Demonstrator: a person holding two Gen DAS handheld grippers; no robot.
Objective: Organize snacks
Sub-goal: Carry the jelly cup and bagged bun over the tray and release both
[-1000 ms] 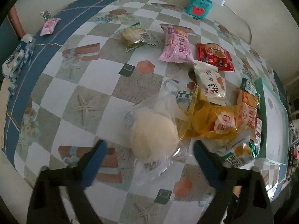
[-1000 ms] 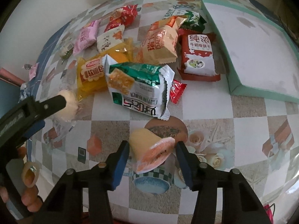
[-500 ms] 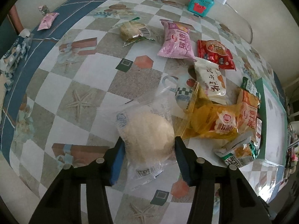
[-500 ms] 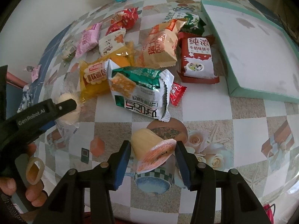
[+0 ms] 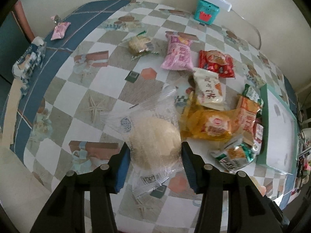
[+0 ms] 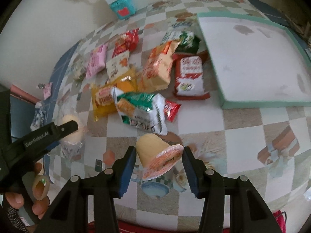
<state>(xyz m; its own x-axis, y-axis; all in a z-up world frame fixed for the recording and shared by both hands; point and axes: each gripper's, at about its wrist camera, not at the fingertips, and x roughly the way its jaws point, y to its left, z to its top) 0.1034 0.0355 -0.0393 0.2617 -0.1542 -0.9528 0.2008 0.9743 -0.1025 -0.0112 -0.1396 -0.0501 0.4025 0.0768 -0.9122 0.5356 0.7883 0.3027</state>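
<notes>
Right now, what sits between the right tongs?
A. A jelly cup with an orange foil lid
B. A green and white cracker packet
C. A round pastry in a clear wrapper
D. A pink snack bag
A: in the right wrist view the right tongs are closed on the jelly cup, which is tilted with its orange lid facing the camera; the round pastry is in the left tongs.

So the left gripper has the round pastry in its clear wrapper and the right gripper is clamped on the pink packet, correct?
Not quite. The left gripper does grip the round pastry in its clear wrapper, but the right gripper is clamped on a jelly cup with an orange lid, as the right wrist view shows. The pink packet lies untouched on the table.
</notes>
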